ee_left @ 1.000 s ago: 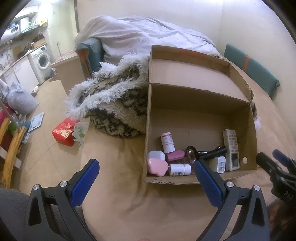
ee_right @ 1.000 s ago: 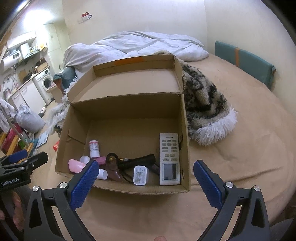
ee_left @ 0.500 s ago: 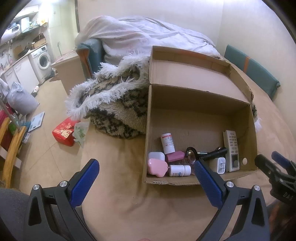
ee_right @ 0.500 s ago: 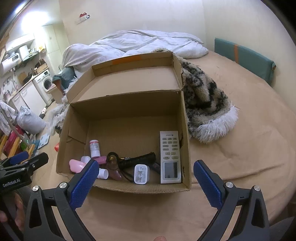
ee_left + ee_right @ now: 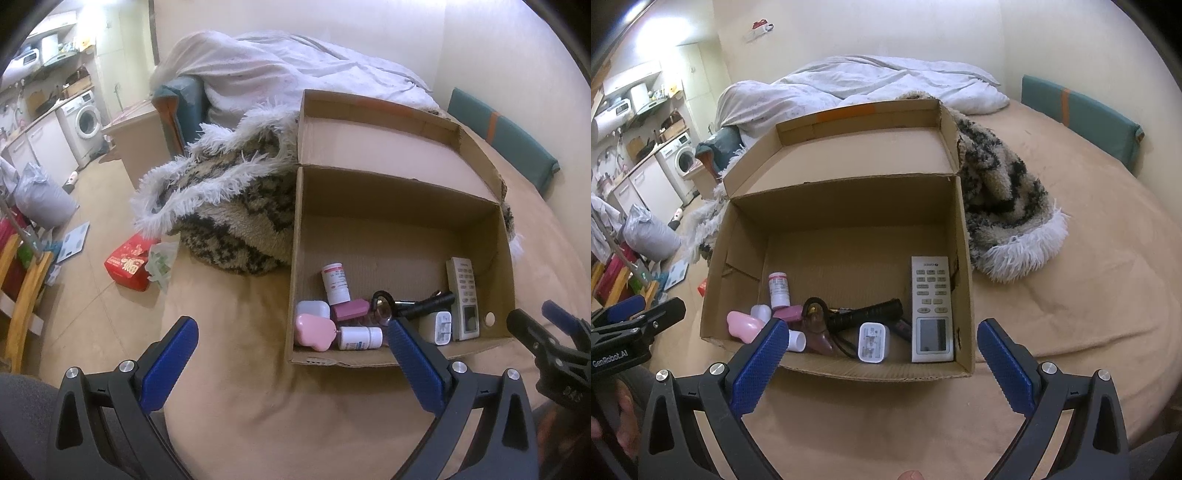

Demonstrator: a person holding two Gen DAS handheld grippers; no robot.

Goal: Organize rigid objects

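An open cardboard box point(image 5: 399, 192) point(image 5: 846, 206) lies on the tan bed. Along its near wall lie a white remote point(image 5: 463, 297) point(image 5: 931, 308), a white charger point(image 5: 873, 341), a black flashlight point(image 5: 866, 314), a pill bottle point(image 5: 335, 282) point(image 5: 779, 290), a pink heart-shaped case point(image 5: 314, 330), a white case point(image 5: 313, 308), a second white bottle point(image 5: 360, 338) and a brown clip point(image 5: 816, 325). My left gripper point(image 5: 291, 360) is open and empty, in front of the box's left corner. My right gripper point(image 5: 882, 363) is open and empty, in front of the box's near wall.
A shaggy patterned blanket point(image 5: 229, 199) point(image 5: 1004, 199) lies behind and beside the box. A white duvet point(image 5: 871, 85) is heaped at the back. A teal cushion point(image 5: 1078, 110) lies against the wall. A red packet point(image 5: 127, 264) lies on the floor to the left.
Both grippers have drawn back slightly from the box. Both stay open and empty. Nothing in the box has moved.
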